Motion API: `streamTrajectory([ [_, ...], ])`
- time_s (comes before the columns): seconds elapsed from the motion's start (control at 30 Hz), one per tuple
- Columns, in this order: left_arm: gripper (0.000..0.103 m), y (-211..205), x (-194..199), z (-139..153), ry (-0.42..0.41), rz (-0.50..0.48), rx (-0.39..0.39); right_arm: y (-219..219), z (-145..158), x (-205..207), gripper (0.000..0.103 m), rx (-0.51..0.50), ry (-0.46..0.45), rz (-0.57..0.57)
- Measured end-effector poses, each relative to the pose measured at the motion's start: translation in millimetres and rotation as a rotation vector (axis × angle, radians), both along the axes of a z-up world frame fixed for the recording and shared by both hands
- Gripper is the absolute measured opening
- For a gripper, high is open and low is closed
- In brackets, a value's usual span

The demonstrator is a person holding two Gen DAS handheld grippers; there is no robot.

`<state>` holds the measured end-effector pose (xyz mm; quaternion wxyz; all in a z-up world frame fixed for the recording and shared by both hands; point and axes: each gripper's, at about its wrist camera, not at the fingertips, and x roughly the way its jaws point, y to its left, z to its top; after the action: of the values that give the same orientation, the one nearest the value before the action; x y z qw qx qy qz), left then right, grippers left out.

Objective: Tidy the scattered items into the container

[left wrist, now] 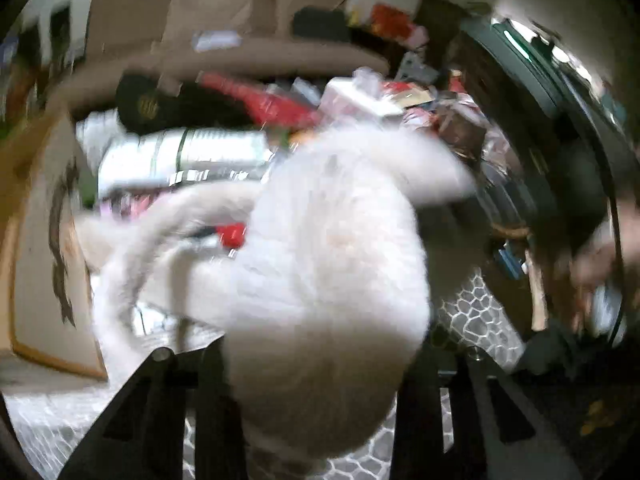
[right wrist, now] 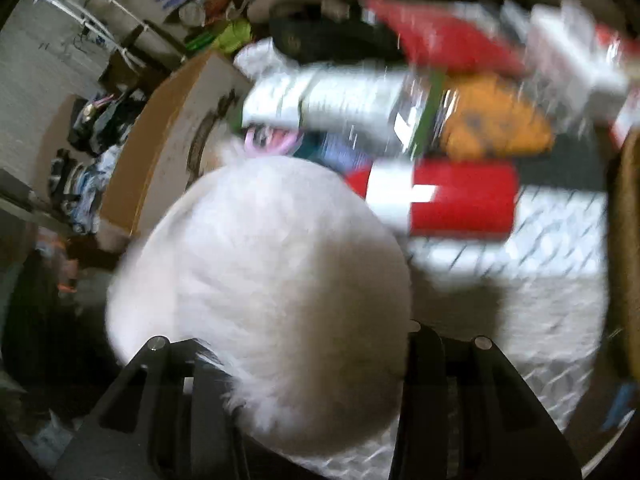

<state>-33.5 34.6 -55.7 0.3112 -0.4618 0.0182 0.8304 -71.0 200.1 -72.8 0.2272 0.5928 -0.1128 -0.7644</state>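
In the left wrist view a white fluffy plush toy (left wrist: 328,264) with long floppy limbs fills the gap between my black fingers. My left gripper (left wrist: 316,360) is shut on its lower body. The right wrist view shows a round white plush body (right wrist: 260,280) wedged between the fingers, and my right gripper (right wrist: 316,344) is shut on it. I cannot tell whether both hold the same toy. A cardboard box (right wrist: 132,176) stands to the left; its printed flap (left wrist: 44,248) also shows in the left wrist view. Both pictures are blurred.
Beyond the plush lie a red can with a white label (right wrist: 444,200), an orange soft toy (right wrist: 492,124), a silvery pack (right wrist: 340,104) and a red packet (left wrist: 276,104). A grey-and-white patterned cloth (right wrist: 540,264) covers the floor. A beige sofa (left wrist: 224,20) stands behind. A blurred hand (left wrist: 600,256) shows at right.
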Motion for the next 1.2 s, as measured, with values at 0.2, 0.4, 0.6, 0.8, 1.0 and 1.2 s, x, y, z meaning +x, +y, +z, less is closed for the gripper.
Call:
streamTrajectory([
  [0.2,0.036,-4.3,-9.5,-26.9,-0.049,0.17,-0.086,-29.2,-22.5,18.8,0.037,-0.037,0.015,-0.032],
  [0.4,0.038,-27.4,-24.4,-55.9,-0.182,0.289,0.01,-47.2,-30.4,27.2,0.039,-0.089,0.02,-0.056],
  [0.6,0.051,-48.3,-21.4,-59.6,-0.278,0.346,0.136,-37.8,-39.6,26.0,0.045,-0.209,-0.031,-0.074],
  [0.8,0.074,-94.4,0.8,-23.5,-0.235,0.385,0.207,-42.8,-69.5,28.4,0.041,-0.104,-0.07,-0.045],
  [1.0,0.076,-94.5,-16.2,-41.7,-0.216,0.385,-0.004,-50.5,-86.7,38.1,0.05,-0.043,-0.066,-0.006],
  [1.2,0.076,-88.1,-21.9,-51.0,-0.13,0.374,-0.12,-49.8,-77.3,52.1,0.065,0.061,0.004,0.033],
])
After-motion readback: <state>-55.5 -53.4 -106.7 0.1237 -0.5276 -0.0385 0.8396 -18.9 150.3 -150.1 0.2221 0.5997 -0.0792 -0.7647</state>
